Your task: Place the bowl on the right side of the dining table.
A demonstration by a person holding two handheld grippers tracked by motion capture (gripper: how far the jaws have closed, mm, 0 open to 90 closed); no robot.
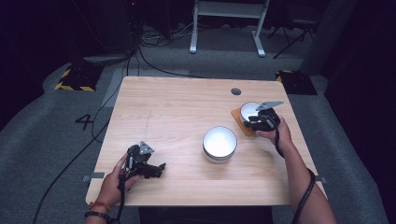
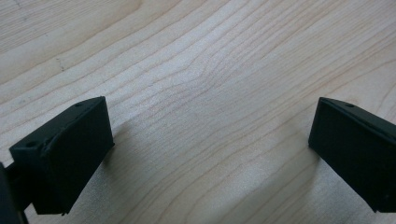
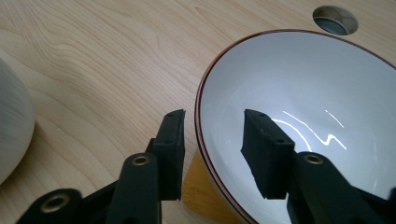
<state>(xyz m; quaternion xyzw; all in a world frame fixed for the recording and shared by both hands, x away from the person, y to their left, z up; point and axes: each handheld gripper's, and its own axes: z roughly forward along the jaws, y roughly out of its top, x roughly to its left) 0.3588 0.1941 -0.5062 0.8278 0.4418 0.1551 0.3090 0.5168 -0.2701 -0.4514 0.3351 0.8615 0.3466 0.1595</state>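
A white bowl with a thin dark rim (image 1: pixel 249 109) (image 3: pixel 303 93) stands on a small orange-brown coaster (image 1: pixel 239 123) (image 3: pixel 201 191) at the right of the wooden table (image 1: pixel 177 107). My right gripper (image 1: pixel 259 119) (image 3: pixel 212 140) straddles the bowl's near rim, one jaw outside and one inside. A gap shows on both sides of the rim, so the pads are not pressing on it. My left gripper (image 1: pixel 158 169) (image 2: pixel 210 140) rests low near the front left of the table, jaws wide apart over bare wood with nothing between them.
A second, larger white bowl (image 1: pixel 219 143) (image 3: pixel 11 135) sits at the table's middle front, between the two hands. A round cable hole (image 1: pixel 236 91) (image 3: pixel 335 19) lies just beyond the coaster. Cables and a desk frame are on the floor behind the table.
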